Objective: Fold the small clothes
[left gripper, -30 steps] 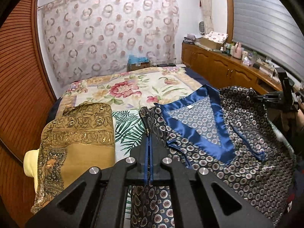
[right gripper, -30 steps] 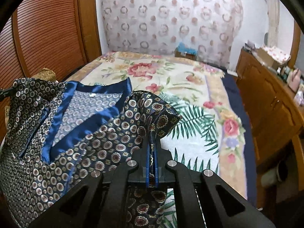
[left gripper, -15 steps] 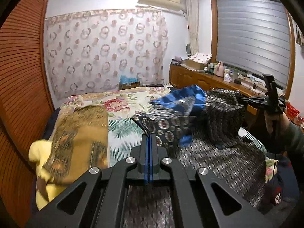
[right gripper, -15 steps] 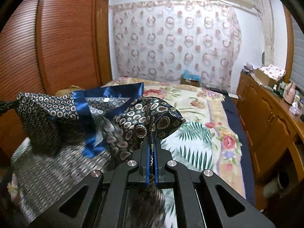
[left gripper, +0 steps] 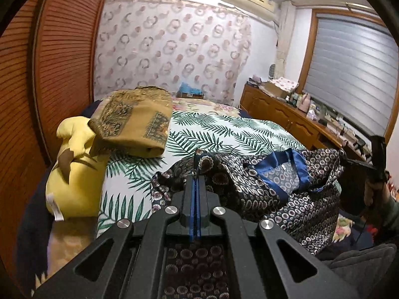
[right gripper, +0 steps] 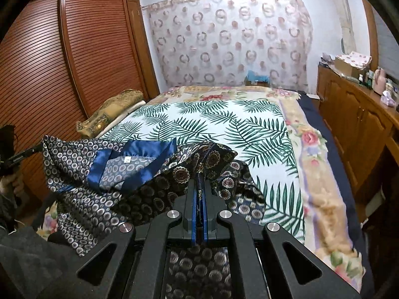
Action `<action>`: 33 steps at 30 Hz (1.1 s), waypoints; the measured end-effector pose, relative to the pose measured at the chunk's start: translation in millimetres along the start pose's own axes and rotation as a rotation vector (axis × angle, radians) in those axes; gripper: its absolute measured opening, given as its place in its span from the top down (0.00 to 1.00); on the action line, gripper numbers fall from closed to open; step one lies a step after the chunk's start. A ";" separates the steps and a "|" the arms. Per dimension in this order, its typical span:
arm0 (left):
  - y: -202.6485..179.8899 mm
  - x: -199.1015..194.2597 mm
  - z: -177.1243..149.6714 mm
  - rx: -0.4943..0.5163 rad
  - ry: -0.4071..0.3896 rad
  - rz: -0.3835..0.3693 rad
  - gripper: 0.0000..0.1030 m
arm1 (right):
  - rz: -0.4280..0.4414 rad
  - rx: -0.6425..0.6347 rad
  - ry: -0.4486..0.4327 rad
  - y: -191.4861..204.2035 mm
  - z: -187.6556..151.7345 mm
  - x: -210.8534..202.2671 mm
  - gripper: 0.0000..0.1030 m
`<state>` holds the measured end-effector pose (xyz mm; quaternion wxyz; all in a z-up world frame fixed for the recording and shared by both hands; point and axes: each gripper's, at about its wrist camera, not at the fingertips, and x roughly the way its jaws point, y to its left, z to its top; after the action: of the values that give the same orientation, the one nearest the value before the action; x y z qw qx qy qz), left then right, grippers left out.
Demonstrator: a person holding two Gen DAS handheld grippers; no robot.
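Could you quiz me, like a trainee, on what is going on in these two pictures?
1. True or false: both the left gripper and the right gripper are shut on the dark, circle-patterned satin garment with blue trim.
2. Which lies closest to the yellow plush toy? A) folded ochre patterned cloth B) wooden sideboard C) grey window blind
3. Fill in: the bedspread beyond the garment shows green ____ leaves.

Key: 1 true; 2 A; 3 palm.
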<state>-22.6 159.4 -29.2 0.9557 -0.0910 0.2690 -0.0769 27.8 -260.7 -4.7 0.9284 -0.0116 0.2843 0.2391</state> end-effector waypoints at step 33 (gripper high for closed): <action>-0.1 11.9 18.5 0.096 0.010 0.057 0.21 | -0.057 -0.065 0.043 16.6 0.6 -40.1 0.54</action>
<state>-2.7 159.4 -19.6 0.9594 -0.0369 0.2724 -0.0630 -8.4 -263.4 19.1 0.9277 -0.0550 0.2958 0.2211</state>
